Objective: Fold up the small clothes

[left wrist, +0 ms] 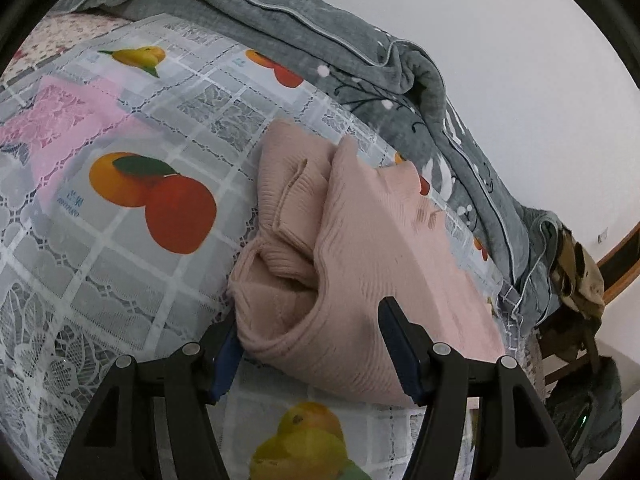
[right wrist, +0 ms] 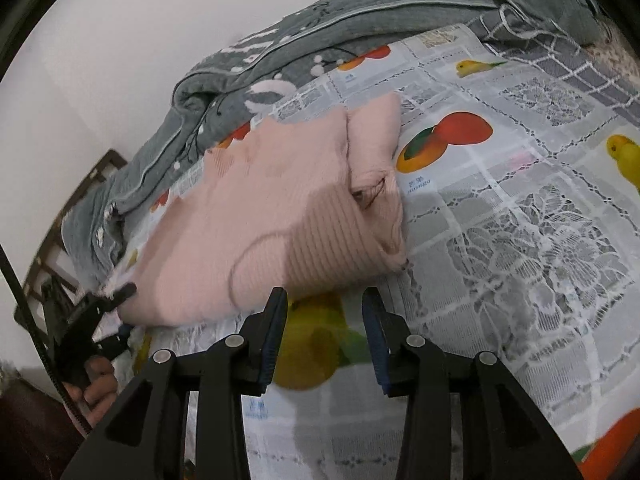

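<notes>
— Are the tongs gripping anything?
— No. The right tongs (right wrist: 325,300) are parted just short of the pink sweater (right wrist: 280,208); the left tongs (left wrist: 312,320) gape around its near hem.
— Where's the sweater?
— On the fruit-print cloth (left wrist: 120,248), with the grey blanket (left wrist: 360,52) behind.

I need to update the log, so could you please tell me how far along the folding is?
Done: the pink knitted top already lies doubled over on the fruit-print cloth. In hand: the left gripper straddles its near edge with open jaws; the right gripper is open and empty just short of it. Left: tidying the bunched sleeve.
</notes>
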The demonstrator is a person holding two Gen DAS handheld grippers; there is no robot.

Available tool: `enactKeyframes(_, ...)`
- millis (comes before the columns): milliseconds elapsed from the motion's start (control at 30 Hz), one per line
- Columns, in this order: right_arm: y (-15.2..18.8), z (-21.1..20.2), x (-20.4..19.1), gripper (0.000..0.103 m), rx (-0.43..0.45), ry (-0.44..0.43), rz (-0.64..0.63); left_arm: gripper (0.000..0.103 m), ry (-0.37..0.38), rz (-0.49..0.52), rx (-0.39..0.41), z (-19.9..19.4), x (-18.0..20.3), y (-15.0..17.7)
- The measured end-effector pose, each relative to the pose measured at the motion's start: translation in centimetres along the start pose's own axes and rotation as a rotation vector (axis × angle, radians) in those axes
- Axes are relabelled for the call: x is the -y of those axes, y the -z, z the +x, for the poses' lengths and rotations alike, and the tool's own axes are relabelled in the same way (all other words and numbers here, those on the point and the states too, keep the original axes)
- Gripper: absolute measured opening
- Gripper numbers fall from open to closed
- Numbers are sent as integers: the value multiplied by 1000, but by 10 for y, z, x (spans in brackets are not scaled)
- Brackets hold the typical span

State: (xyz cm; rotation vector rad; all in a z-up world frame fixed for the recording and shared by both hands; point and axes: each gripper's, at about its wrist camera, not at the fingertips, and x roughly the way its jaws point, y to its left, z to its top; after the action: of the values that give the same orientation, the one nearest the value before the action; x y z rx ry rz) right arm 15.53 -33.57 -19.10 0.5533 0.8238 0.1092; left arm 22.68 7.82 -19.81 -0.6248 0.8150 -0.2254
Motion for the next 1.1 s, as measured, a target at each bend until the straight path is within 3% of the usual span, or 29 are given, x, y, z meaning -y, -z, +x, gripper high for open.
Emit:
enactKeyframes(333, -18, 13, 6, 39, 0, -17, 104, 62, 19, -5, -5, -1, -6, -6)
enactKeyframes(600, -34, 22, 13, 35, 20, 26, 146, 59, -2, 14, -10, -1, -2, -4)
enactKeyframes(633, -34, 24, 12, 33, 12, 38, 137, 57, -6, 13, -12, 0, -1, -4)
enactKeyframes(667, -34, 25, 11, 23, 7, 46, 126, 46, -20, 7, -17, 0, -2, -4)
enactKeyframes(700, -34, 27, 10, 14, -1, 48, 116, 27, -35, -2, -24, 1, -3, -5)
enactKeyframes(767, -32, 24, 10, 12, 13, 49, 92, 14, -23, -27, -43, 4, -8, -5)
enactKeyframes(867, -31, 15, 10, 11, 21, 42, 67, 13, 9, -58, -43, -3, -12, -1)
enactKeyframes(1100, -18, -8, 18, 11, 13, 59, 42, 13, -34, 0, -45, -27, 6, 24)
